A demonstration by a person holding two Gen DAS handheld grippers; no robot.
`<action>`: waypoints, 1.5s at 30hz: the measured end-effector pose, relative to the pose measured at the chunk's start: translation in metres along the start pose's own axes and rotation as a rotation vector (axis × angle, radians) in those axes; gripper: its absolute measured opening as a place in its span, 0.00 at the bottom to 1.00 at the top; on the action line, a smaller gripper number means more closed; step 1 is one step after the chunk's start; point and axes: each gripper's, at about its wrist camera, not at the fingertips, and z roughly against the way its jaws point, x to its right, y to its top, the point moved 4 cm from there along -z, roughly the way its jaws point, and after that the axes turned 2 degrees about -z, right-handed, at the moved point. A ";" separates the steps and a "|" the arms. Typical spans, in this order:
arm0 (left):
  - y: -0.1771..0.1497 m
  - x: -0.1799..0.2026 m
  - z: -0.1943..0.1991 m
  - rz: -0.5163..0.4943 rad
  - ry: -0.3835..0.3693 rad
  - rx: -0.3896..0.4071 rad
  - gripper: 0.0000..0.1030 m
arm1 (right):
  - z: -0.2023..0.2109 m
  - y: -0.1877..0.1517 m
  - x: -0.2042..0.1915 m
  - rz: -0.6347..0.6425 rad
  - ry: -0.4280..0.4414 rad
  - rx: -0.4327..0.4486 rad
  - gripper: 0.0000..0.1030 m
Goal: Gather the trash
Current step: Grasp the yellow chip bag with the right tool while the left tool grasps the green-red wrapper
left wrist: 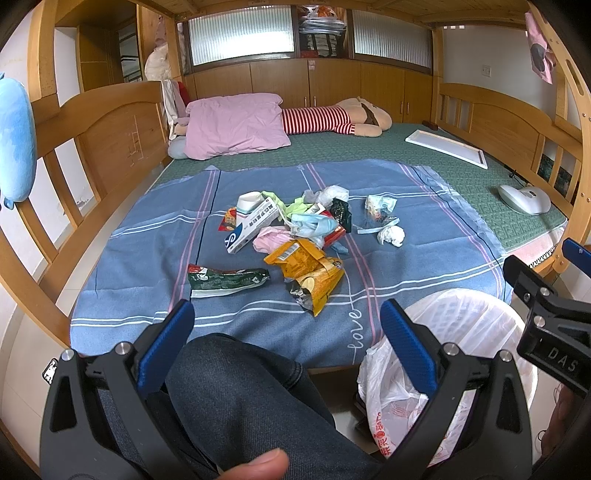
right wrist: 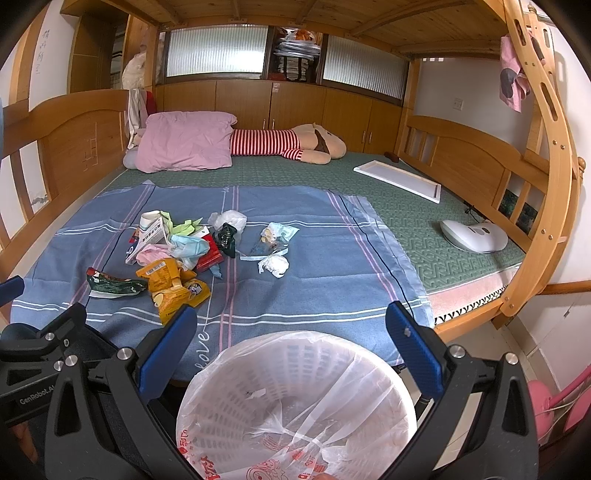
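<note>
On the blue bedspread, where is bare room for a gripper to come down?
Free: the near strip between the yellow snack bag and the bin, and right of the crumpled tissue. Crowded: the pile around the medicine box.

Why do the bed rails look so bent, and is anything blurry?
Left wrist view: the fisheye lens bows the headboard near the edges; the thumb at the bottom is soft. Right wrist view: the ladder curves likewise; the trash pile stays sharp under even daylight.

Bright, even daylight through the ribbed windows (left wrist: 240,35) at the back; soft, faint shadows under the litter on the bed (left wrist: 424,147). Strong fisheye bending, dark corners. Sharp mid-frame, blurred thumb (left wrist: 258,465) at the bottom edge.
</note>
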 end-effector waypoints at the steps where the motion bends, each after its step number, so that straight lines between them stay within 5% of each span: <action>1: 0.000 0.000 -0.001 0.000 0.000 0.000 0.97 | 0.000 0.000 0.000 0.000 0.000 0.000 0.97; 13: 0.000 -0.006 -0.005 0.010 0.011 -0.008 0.97 | 0.000 0.001 0.002 0.002 -0.013 0.008 0.97; 19: 0.013 -0.079 -0.023 0.172 0.128 -0.002 0.97 | -0.016 0.000 0.019 -0.046 -0.016 0.044 0.97; 21: 0.014 -0.107 -0.041 0.239 0.135 -0.044 0.96 | -0.040 -0.002 0.017 -0.064 0.074 -0.019 0.97; 22: 0.013 -0.119 -0.049 0.271 0.134 -0.059 0.87 | -0.053 -0.001 0.015 -0.080 0.135 -0.052 0.97; 23: 0.011 -0.131 -0.061 0.305 0.120 -0.080 0.74 | -0.064 -0.002 0.009 -0.090 0.179 -0.078 0.96; 26: 0.009 -0.152 -0.101 0.374 0.070 -0.154 0.59 | -0.104 -0.006 -0.026 -0.068 0.262 -0.159 0.84; 28: 0.011 -0.161 -0.134 0.374 0.062 -0.192 0.59 | -0.125 -0.004 -0.055 -0.049 0.315 -0.200 0.84; 32: 0.006 -0.167 -0.201 0.348 -0.022 -0.307 0.84 | -0.169 -0.004 -0.120 0.038 0.347 -0.294 0.84; 36: -0.019 -0.171 -0.250 0.435 -0.177 -0.509 0.85 | -0.205 -0.009 -0.164 0.158 0.289 -0.355 0.84; 42: -0.009 -0.159 -0.283 0.513 -0.373 -0.584 0.85 | -0.231 -0.023 -0.179 0.210 0.248 -0.427 0.84; 43: -0.007 -0.158 -0.286 0.521 -0.386 -0.583 0.85 | -0.232 -0.024 -0.180 0.214 0.245 -0.422 0.81; 45: -0.003 -0.157 -0.293 0.510 -0.378 -0.584 0.72 | -0.231 -0.028 -0.179 0.227 0.246 -0.429 0.54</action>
